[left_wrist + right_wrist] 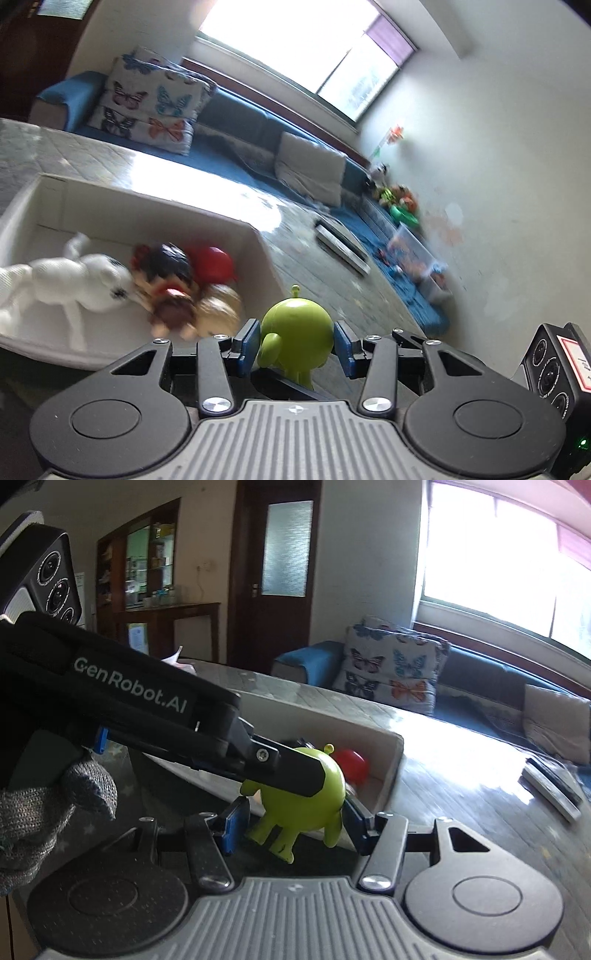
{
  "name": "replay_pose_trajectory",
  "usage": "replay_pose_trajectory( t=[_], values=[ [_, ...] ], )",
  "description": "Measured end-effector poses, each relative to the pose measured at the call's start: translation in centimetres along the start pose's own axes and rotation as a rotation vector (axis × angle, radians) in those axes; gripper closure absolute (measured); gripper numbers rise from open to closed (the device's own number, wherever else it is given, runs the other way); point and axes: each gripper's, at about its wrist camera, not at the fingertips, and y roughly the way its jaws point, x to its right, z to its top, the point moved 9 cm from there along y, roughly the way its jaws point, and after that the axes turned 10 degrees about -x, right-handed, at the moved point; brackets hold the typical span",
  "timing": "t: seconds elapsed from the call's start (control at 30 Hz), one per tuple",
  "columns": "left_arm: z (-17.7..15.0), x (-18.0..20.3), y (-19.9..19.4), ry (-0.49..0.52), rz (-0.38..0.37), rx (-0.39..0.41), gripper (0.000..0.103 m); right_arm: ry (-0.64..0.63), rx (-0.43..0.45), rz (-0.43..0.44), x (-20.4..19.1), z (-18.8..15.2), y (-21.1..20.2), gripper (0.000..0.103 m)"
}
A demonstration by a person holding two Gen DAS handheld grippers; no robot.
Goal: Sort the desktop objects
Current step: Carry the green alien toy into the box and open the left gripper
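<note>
A green alien figurine (295,325) sits between the blue pads of my left gripper (297,345), which is shut on it, just past the near right corner of a white box (258,236). The box holds a white plush animal (74,280), a dark-haired doll (168,273), a red ball (214,262) and a tan toy (218,306). In the right wrist view the same figurine (295,805) also lies between the pads of my right gripper (295,819), whose jaws stand wider, with a gap on the left side. The left gripper's finger (288,771) crosses over the figurine.
The glass-topped table (317,258) carries a flat grey device (343,243) at the far right. Behind it runs a blue sofa (240,122) with a butterfly cushion (147,107) and a toy bin (413,254). A gloved hand (48,812) holds the left tool.
</note>
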Motion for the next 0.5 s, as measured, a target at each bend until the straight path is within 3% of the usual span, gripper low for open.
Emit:
replay_pose_trajectory(
  t=[0.3,0.5],
  values=[
    [3.3,-7.2,-1.2,-0.118,0.052,0.032,0.057,-0.031,-0.058,0.113,-2.7,4.3,5.9,0.047],
    [3.7,-10.9,-0.8,-0.173,0.076,0.014,0.057,-0.053,-0.118,0.146,-4.0,4.9,9.3,0.047]
  ],
)
